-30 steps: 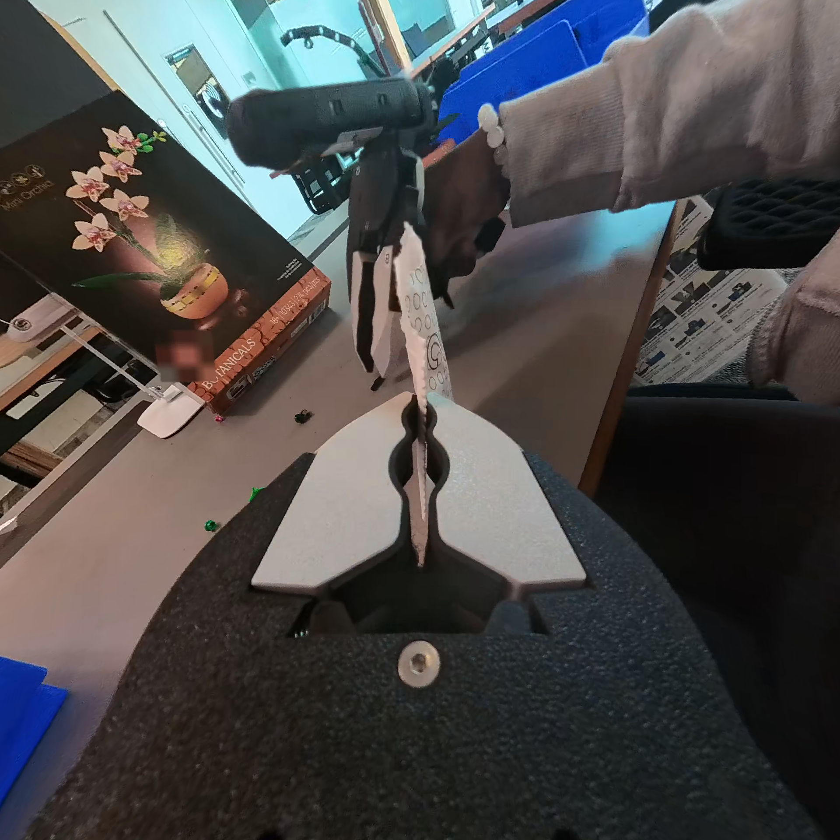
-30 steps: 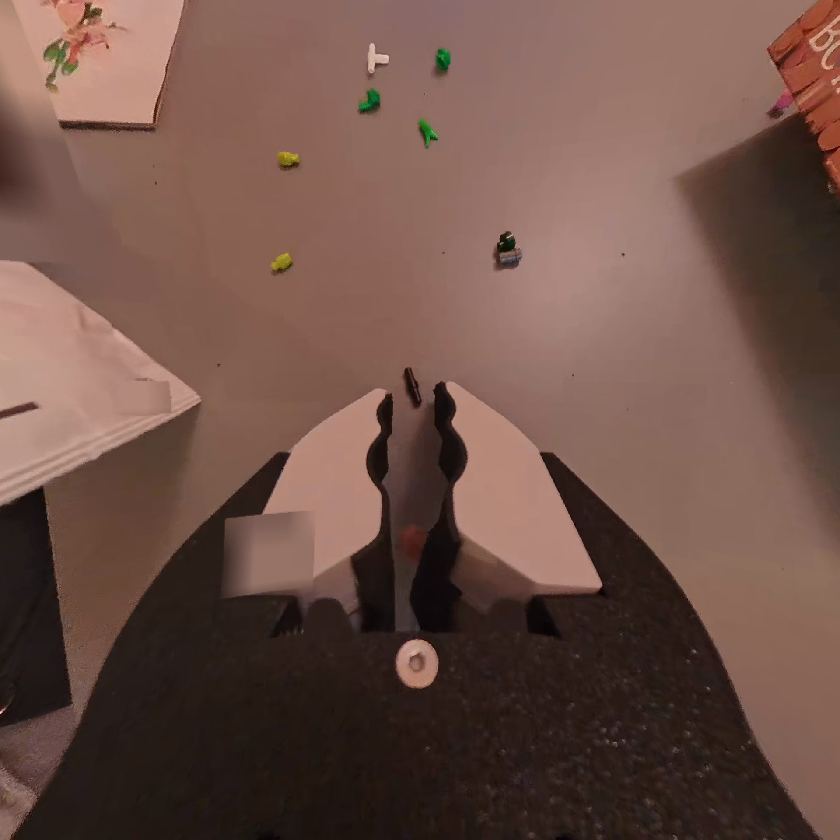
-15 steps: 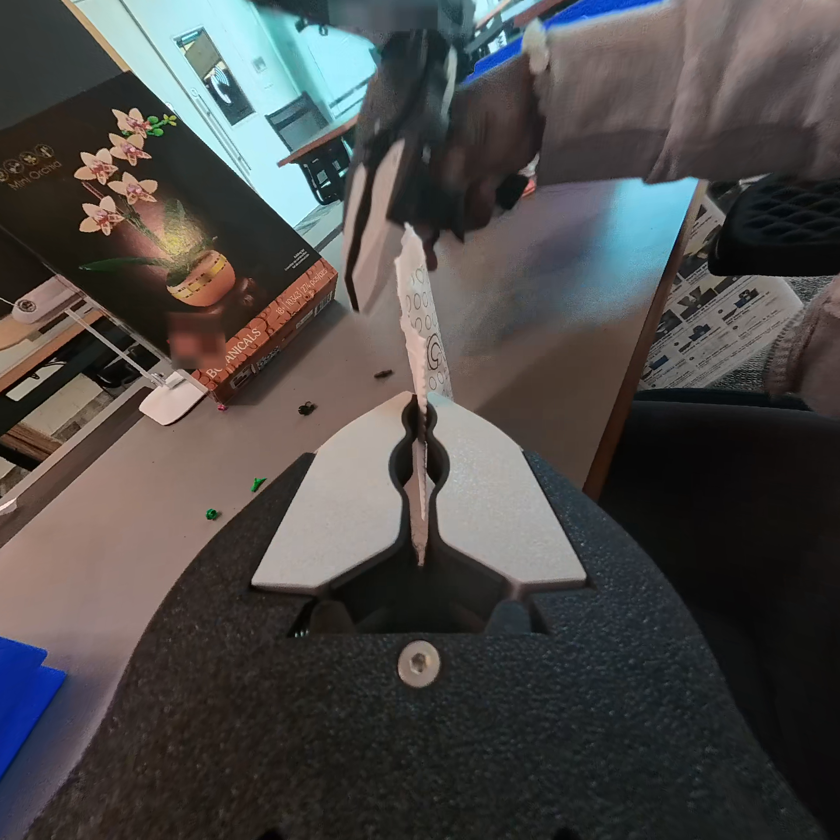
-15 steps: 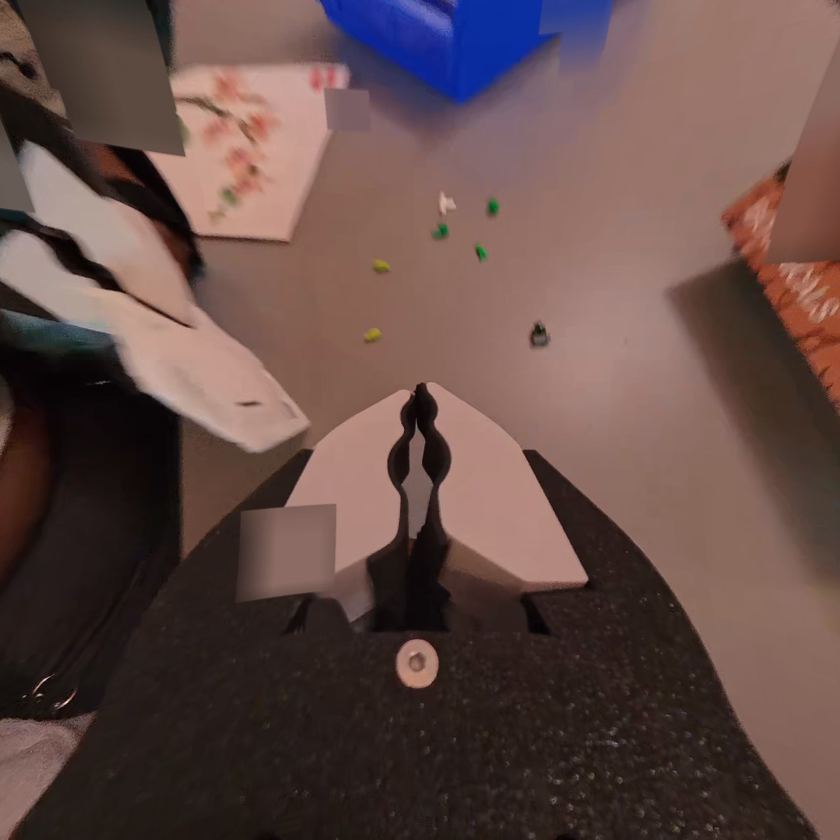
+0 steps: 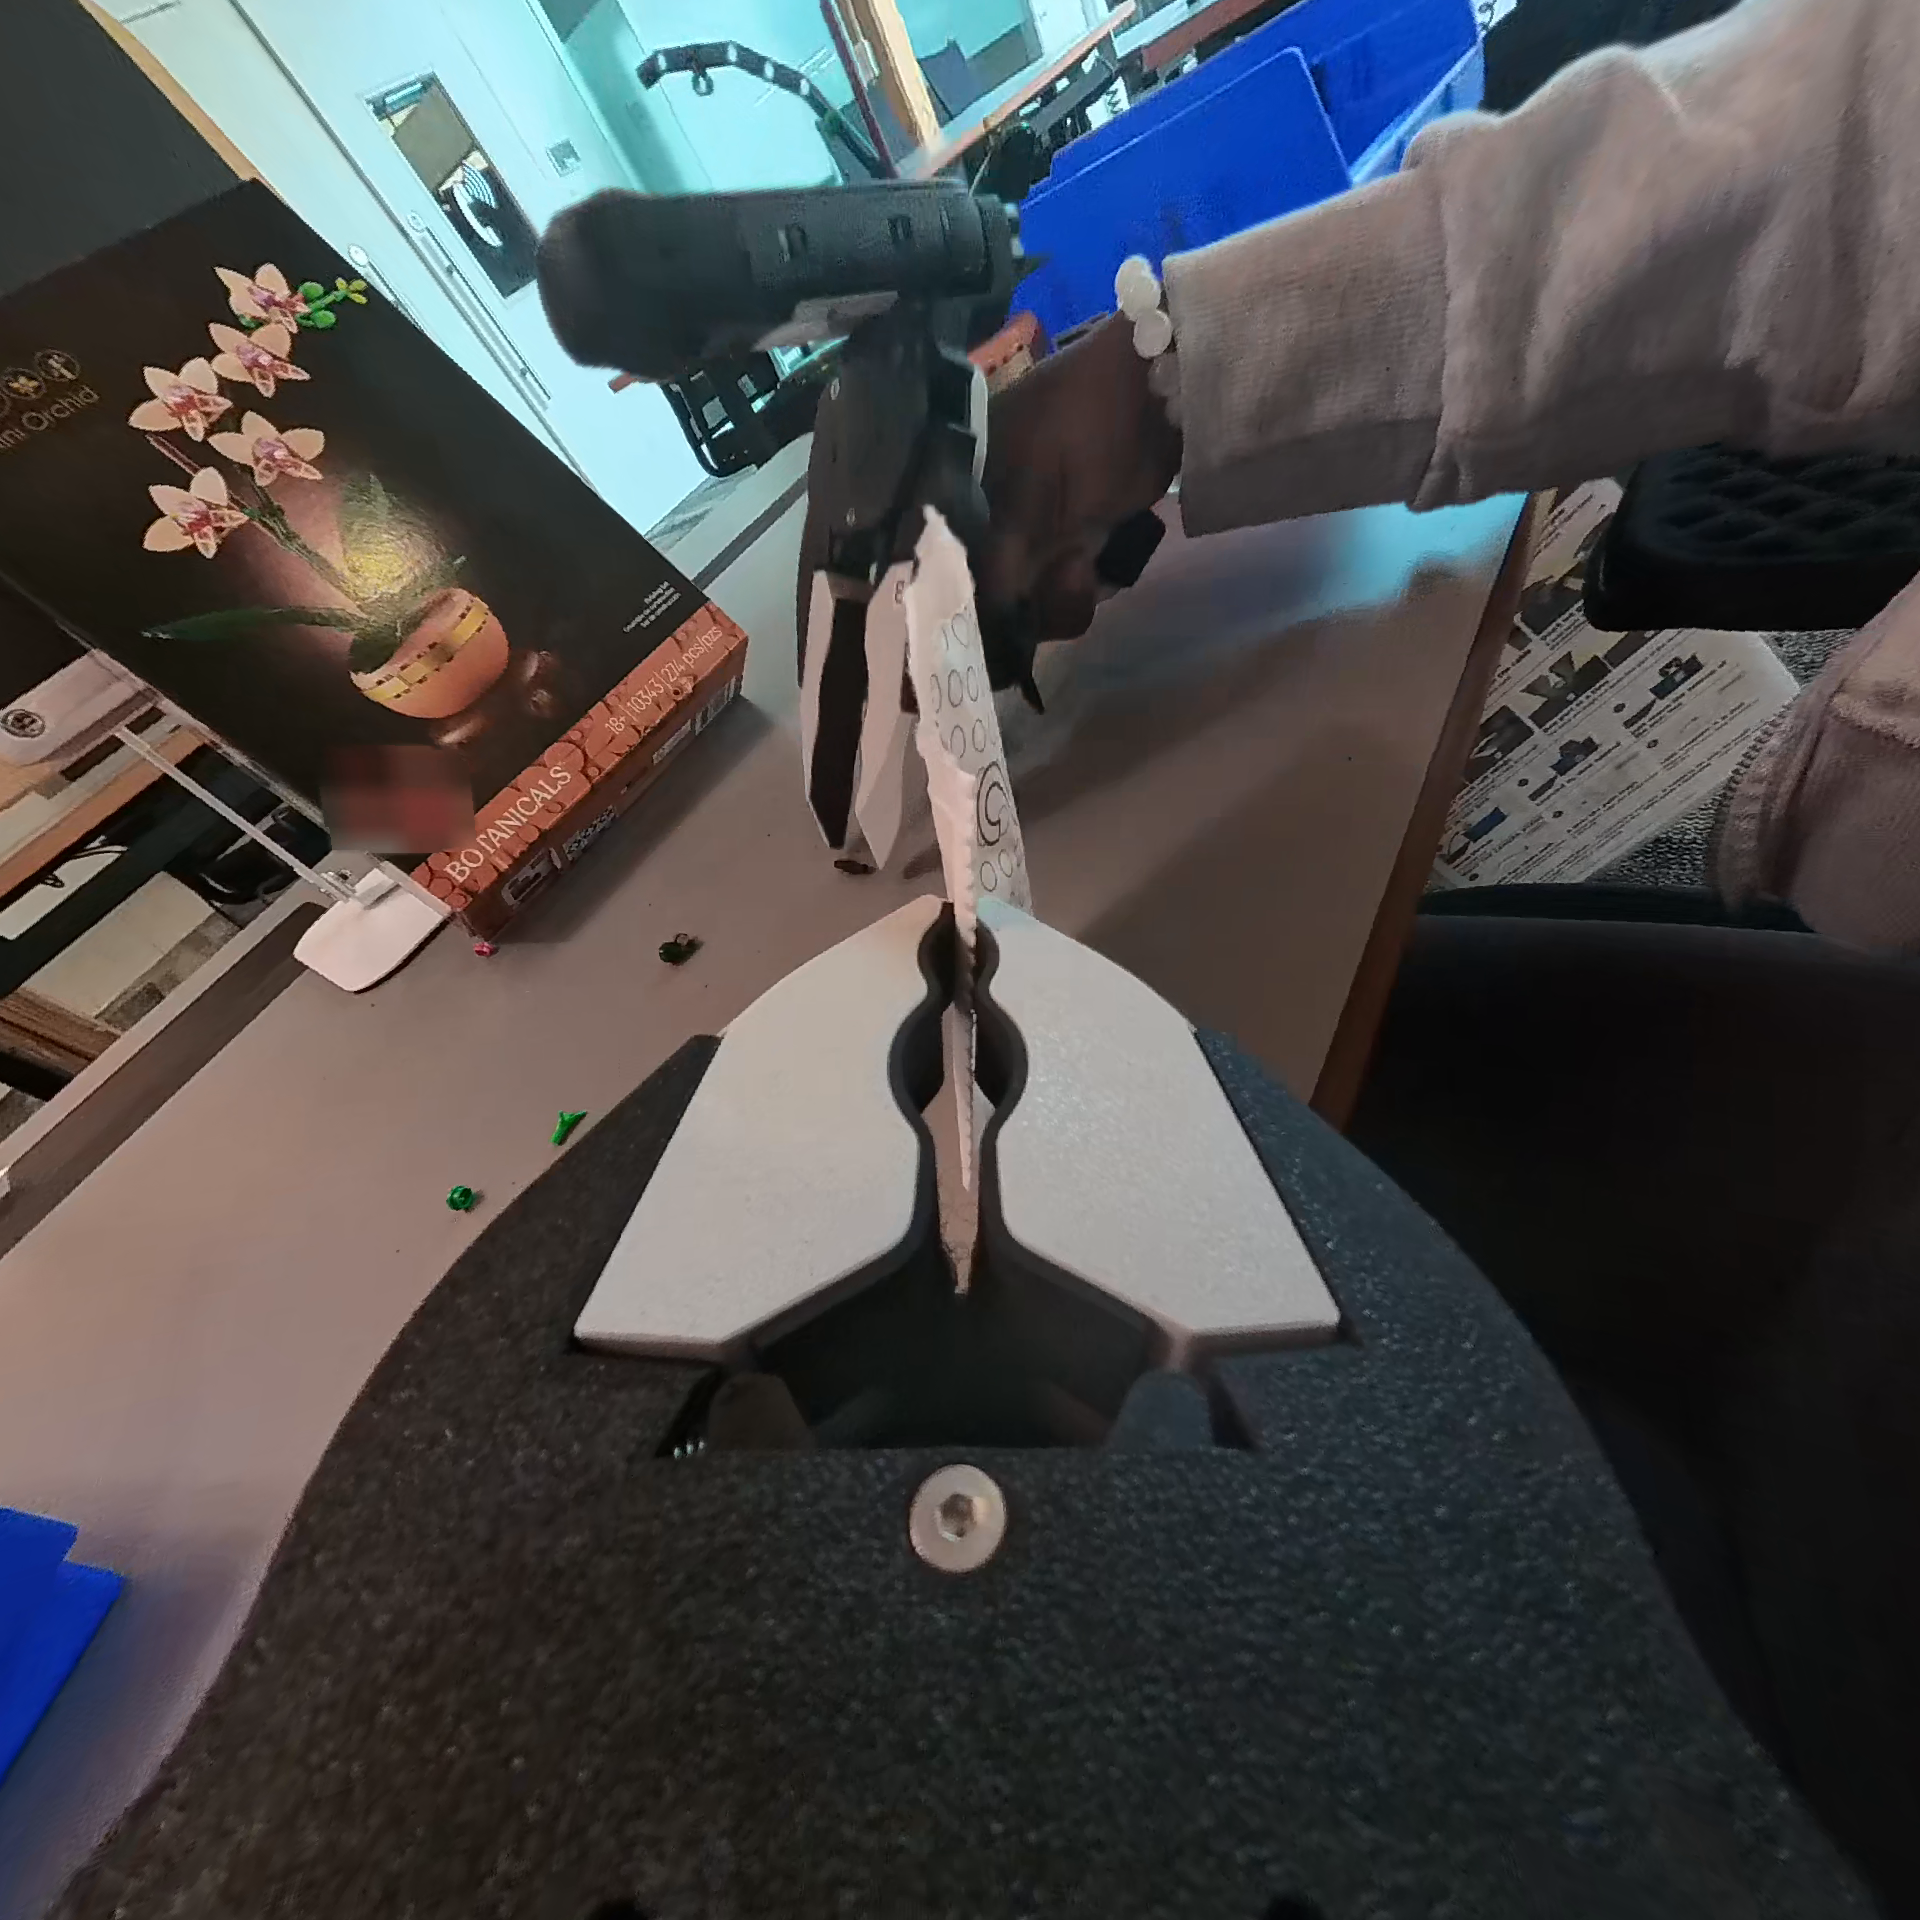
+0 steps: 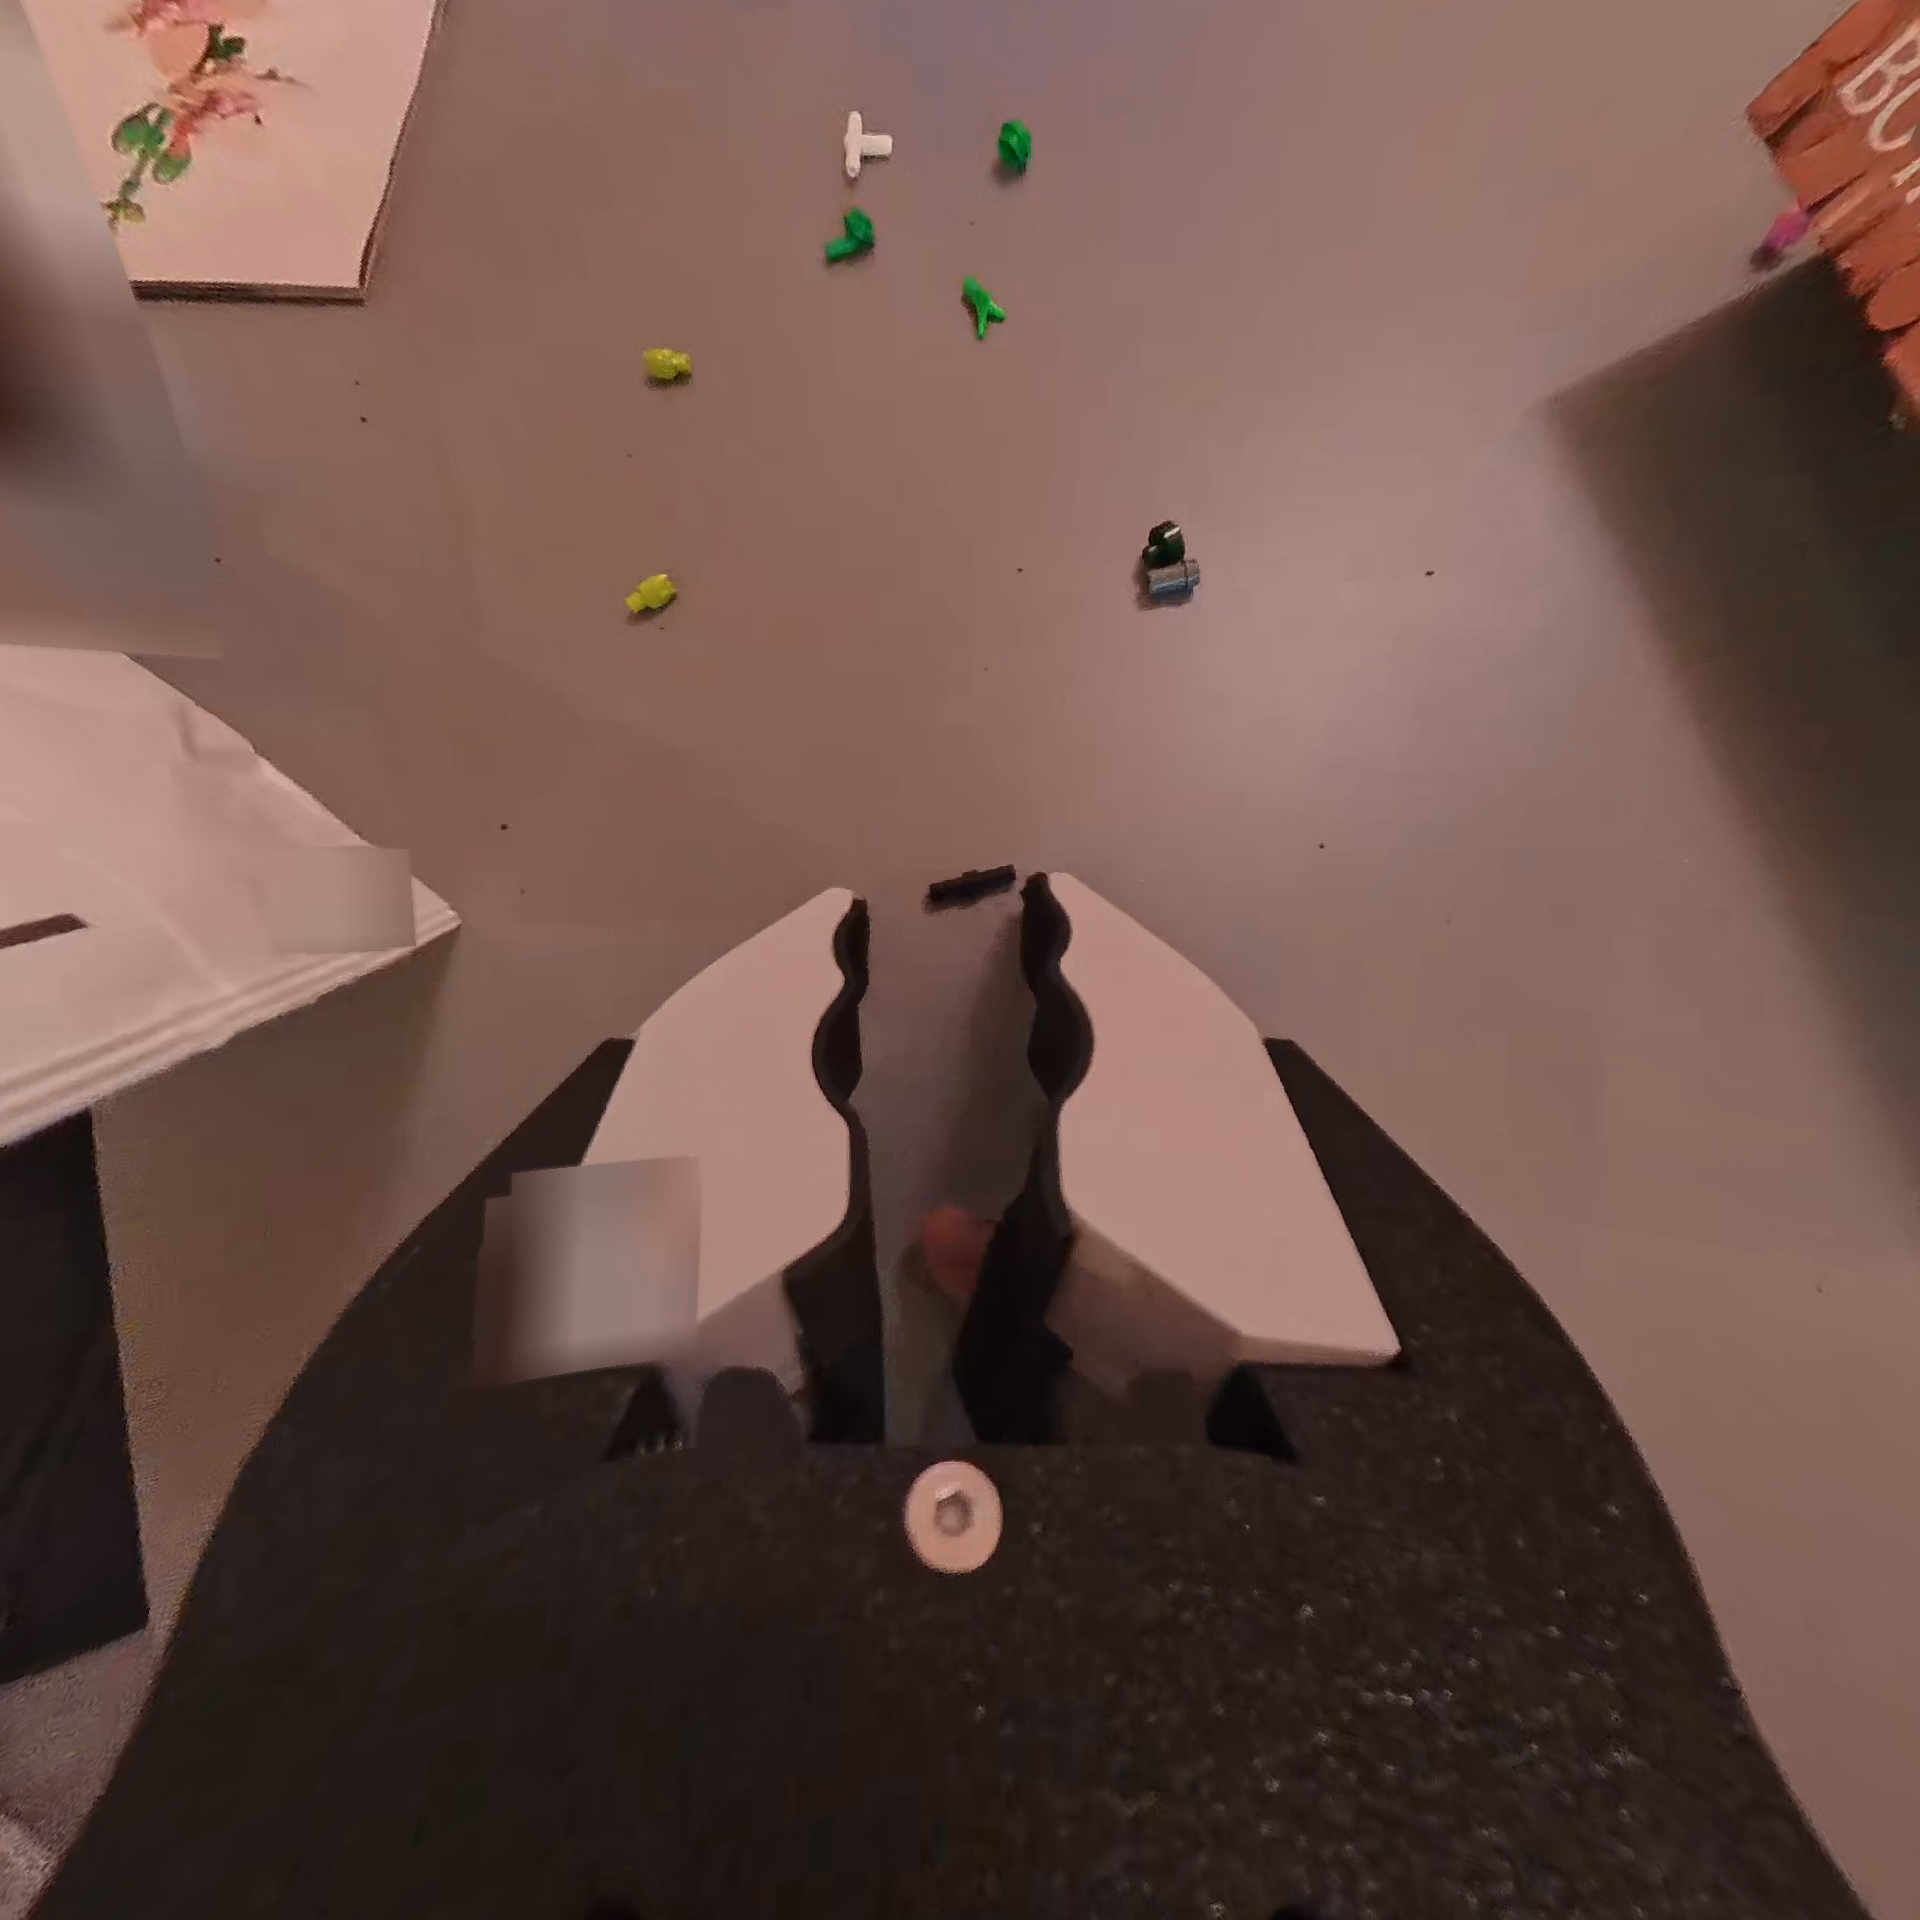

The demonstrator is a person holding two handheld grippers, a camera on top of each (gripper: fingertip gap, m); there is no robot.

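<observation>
Starting nearest, left gripper [image 5: 961, 925] pressing its fingers together on a thin white paper bag [image 5: 971, 727], clamping the serrated edge deep in the slot so that the bag is standing out edge-on beyond the tips, well clear of the grey table [image 5: 1195, 831]; flat and slack by the look of it, mouth not visible, so not telling what is inside, if anything

Over on the other side, right gripper [image 6: 948, 914] pointing steeply down at the table with fingers spread, straddling a small black pin [image 6: 971, 886] lying crosswise just at the gap between the tips; not touching it as far as can be seen, and gripping nothing; seeming angled that way to bring both tips down either side of the pin

Moving outward, loose little building pieces lying scattered and apart on the table: two lime ones [image 6: 651, 594], a dark green piece on a blue-grey one [image 6: 1169, 561], three bright green bits [image 6: 982, 307], a white T-shaped part [image 6: 862, 145]

Further still, a flowered booklet [image 6: 249, 145] lying flat, and a dark orchid box [image 5: 312, 520] leaning tilted at the table's far side, closed, contents hidden

Farthest off, blue bins [image 5: 1195, 177] sitting behind a pale sleeve [image 5: 1558, 291], insides out of sight
</observation>
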